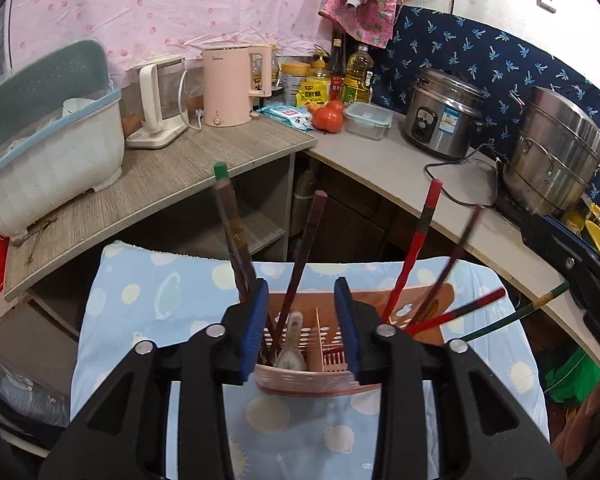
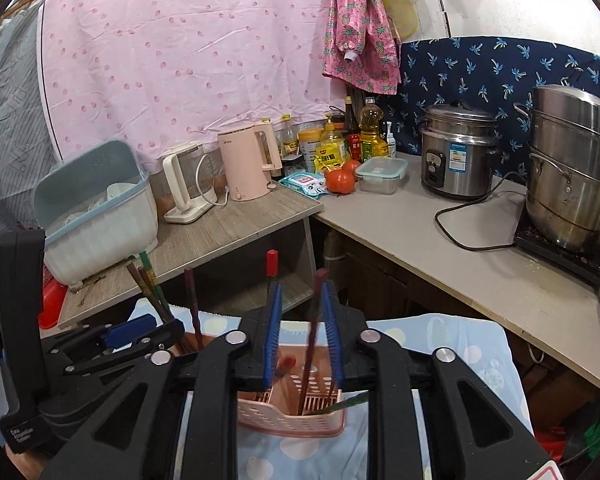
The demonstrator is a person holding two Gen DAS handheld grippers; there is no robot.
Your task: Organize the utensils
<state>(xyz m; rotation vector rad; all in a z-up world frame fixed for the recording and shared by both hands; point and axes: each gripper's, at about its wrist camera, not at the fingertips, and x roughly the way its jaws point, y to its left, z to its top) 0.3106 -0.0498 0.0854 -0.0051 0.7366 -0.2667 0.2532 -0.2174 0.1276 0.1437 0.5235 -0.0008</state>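
Left gripper (image 1: pixel 302 322), seen along its two blue-padded fingers (image 1: pixel 256 316), poised over a pink utensil holder (image 1: pixel 312 384) standing on a blue patterned cloth (image 1: pixel 160 300). The jaws stand apart with nothing pressed between the pads. A white spoon (image 1: pixel 294 350) and dark chopsticks (image 1: pixel 304 256) occupy the holder's left compartment; a green-tipped chopstick (image 1: pixel 226 200) rises just outside the left finger. Red chopsticks (image 1: pixel 418 240) lean in the right part of the holder. At the right edge, part of the right gripper (image 1: pixel 580 264), with a green chopstick (image 1: pixel 516 314) slanting toward it. Behind: grey counter (image 1: pixel 172 168), pink kettle (image 1: pixel 232 84), rice cooker (image 1: pixel 444 114).
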